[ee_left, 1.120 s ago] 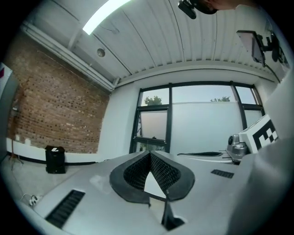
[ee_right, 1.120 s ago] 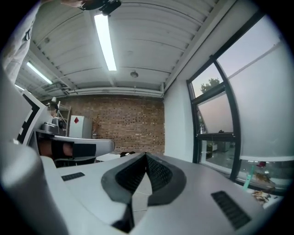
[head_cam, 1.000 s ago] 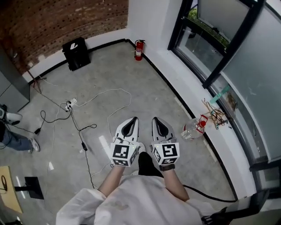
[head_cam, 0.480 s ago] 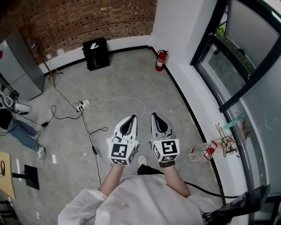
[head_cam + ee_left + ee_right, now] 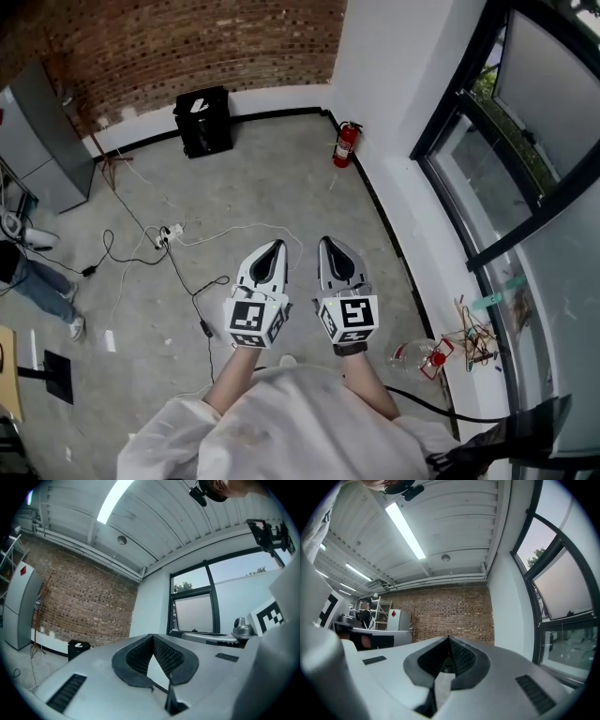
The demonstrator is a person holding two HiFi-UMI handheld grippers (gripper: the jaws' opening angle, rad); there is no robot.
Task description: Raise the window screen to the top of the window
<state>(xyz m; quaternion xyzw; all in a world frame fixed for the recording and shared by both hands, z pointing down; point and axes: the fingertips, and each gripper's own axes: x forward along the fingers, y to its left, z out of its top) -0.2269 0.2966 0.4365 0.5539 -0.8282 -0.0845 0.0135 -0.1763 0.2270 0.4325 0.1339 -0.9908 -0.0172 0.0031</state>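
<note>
Rough grey concrete floor (image 5: 281,178) runs to a red-brown brick wall (image 5: 187,37), where a squat black box (image 5: 203,122) stands against the white skirting. In the corner by the smooth white wall stands a red, cylindrical fire extinguisher (image 5: 346,144). Thin white and black cables (image 5: 178,258) loop loosely over the floor.

Down the right side runs the window (image 5: 473,178), its panes set in slim black frames above a white sill (image 5: 408,216). A clear plastic bottle (image 5: 417,356) with a red cap lies by the sill, next to a tangle of thin wire (image 5: 473,339).

In the left gripper view the window screen (image 5: 194,613) shows as a flat, milky grey panel filling the lower part of the window, under a clear pane with trees and sky. It is well apart from both claws.

The left claw (image 5: 273,246) and right claw (image 5: 330,244) sit side by side over the floor, held out from white sleeves. Both are smooth pale grey moulded shells with ribbed black pads, and each carries a cube with black-and-white square markers. The left claw is clenched, its pads meeting at the tip with nothing between them. The right claw is clenched the same way and is also empty.
</note>
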